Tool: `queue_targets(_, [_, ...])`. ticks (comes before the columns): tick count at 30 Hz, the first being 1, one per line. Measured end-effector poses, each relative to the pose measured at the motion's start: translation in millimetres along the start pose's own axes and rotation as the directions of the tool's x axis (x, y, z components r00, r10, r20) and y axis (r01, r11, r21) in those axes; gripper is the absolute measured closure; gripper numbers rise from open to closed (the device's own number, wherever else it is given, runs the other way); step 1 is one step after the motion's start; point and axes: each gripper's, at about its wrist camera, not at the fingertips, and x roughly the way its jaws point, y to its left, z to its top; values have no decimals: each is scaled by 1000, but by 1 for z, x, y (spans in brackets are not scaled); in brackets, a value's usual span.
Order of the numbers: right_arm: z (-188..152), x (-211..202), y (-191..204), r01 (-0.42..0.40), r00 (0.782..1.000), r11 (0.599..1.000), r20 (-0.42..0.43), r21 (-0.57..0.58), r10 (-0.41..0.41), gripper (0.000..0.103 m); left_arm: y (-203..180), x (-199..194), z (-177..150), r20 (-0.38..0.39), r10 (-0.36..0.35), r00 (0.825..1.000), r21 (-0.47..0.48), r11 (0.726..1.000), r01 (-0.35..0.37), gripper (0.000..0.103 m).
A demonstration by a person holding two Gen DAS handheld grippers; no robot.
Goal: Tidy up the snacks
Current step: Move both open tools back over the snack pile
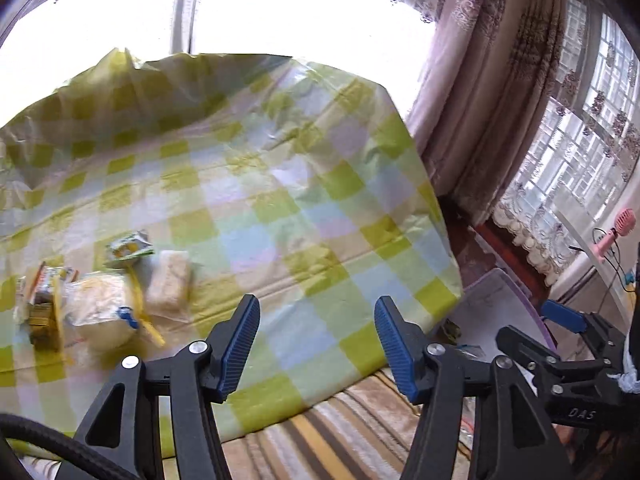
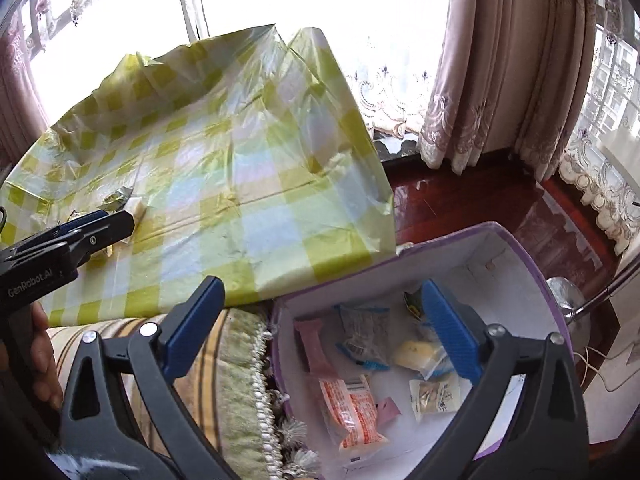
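Several wrapped snacks lie in a cluster on the green checked tablecloth, at its near left. My left gripper hangs open above the cloth's near edge, to the right of that cluster, with nothing between its fingers. A purple box with a white inside stands off the table's right corner. It holds several packets, among them an orange one, a pink one and a yellow cake. My right gripper stands wide open over the box's left side, holding nothing.
A striped cushion with a tasselled fringe lies between the table and the box. Beyond the box is a glossy red-brown floor, then curtains and windows. A chrome stand rises at the right. A pink hand fan stands at the far right.
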Motion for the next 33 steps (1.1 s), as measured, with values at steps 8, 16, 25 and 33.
queue_targets(8, [12,11,51,-48,999,996,7,-69,49,1,87,-36,-2,116,199,973,-140,973,-182,31])
queue_targets(16, [20,47,96,-166,985,986,-56,-23,164,1,199,-56,-25,96,281,955,-396,891,-222,32])
queue_targets(25, [34,80,148,-193,978,980,-87,-57,188,1,270,-46,-43,22,271,962,-521,825,-220,42])
queue_targets(33, [44,114,186,-213,969,976,-138,-52,205,1,306,-21,-41,-22,228,974,-554,808,-201,45])
